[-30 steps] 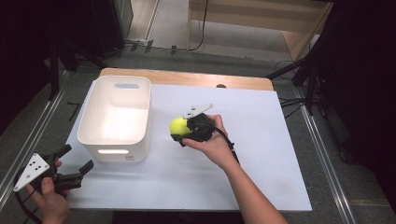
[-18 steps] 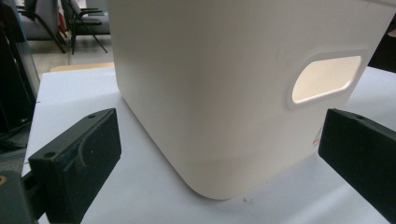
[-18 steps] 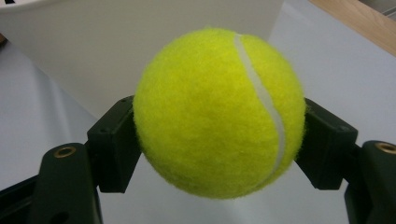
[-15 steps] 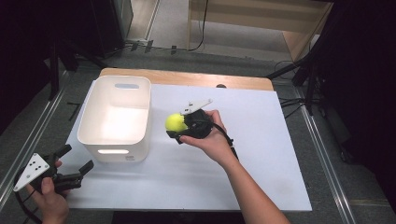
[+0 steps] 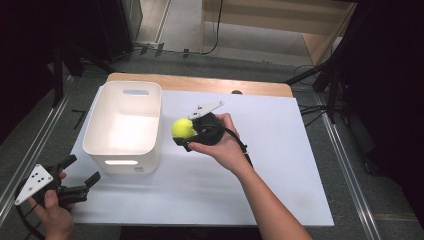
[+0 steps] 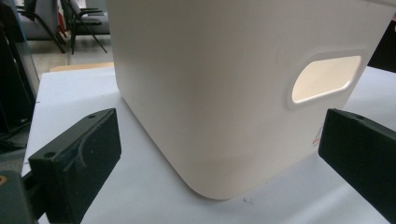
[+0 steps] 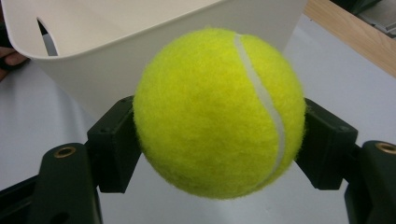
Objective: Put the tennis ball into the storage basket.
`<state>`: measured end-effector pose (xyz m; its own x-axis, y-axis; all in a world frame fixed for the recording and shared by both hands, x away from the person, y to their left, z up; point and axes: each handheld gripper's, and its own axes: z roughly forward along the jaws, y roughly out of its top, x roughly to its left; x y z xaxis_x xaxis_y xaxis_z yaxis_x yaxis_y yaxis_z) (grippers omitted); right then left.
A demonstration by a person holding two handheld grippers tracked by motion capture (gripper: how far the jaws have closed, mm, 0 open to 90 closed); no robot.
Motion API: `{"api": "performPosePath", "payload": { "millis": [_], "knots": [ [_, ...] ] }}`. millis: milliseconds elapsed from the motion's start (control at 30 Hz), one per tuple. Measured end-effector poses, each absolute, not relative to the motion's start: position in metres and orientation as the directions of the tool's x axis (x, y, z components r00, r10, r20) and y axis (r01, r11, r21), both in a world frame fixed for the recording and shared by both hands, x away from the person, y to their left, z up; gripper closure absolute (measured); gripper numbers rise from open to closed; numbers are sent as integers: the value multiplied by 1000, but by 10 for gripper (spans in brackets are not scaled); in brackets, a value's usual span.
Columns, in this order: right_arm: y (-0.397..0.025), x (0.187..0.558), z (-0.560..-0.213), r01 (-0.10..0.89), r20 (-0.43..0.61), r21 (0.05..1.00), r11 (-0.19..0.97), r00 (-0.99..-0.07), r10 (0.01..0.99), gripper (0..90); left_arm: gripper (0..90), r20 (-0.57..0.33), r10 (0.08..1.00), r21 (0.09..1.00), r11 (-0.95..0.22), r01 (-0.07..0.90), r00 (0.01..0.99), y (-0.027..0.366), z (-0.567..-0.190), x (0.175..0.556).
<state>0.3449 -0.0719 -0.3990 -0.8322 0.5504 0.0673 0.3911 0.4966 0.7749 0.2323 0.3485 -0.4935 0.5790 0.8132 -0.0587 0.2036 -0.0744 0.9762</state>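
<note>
A yellow tennis ball (image 5: 183, 128) (image 7: 219, 112) is clamped between the jaws of my right gripper (image 5: 186, 135) (image 7: 219, 140), held in the air just right of the white plastic bin (image 5: 125, 125) (image 7: 116, 42). The bin stands on the left part of the white table and looks empty inside. My left gripper (image 5: 80, 172) (image 6: 219, 154) is low at the table's front left corner, open, its jaws pointing at the bin's near wall (image 6: 224, 93) with its handle slot (image 6: 325, 83); nothing sits between them.
The white tabletop (image 5: 280, 150) has a wooden strip (image 5: 200, 84) along its far edge. Metal rails (image 5: 345, 165) run along both sides. Cables and stands lie on the dark floor behind.
My right gripper has carried the tennis ball leftward, closer to the bin's right wall. The left gripper has stayed where it was.
</note>
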Motion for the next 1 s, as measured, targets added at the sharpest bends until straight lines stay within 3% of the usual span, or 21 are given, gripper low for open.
{"api": "performPosePath", "payload": {
  "millis": [1000],
  "knots": [
    [-53, 346, -377, 359, 59, 786, 504, -854, 516, 238, 0, -61, 812, 977, -72, 202, 581, 349, -494, 232]
  ]
}}
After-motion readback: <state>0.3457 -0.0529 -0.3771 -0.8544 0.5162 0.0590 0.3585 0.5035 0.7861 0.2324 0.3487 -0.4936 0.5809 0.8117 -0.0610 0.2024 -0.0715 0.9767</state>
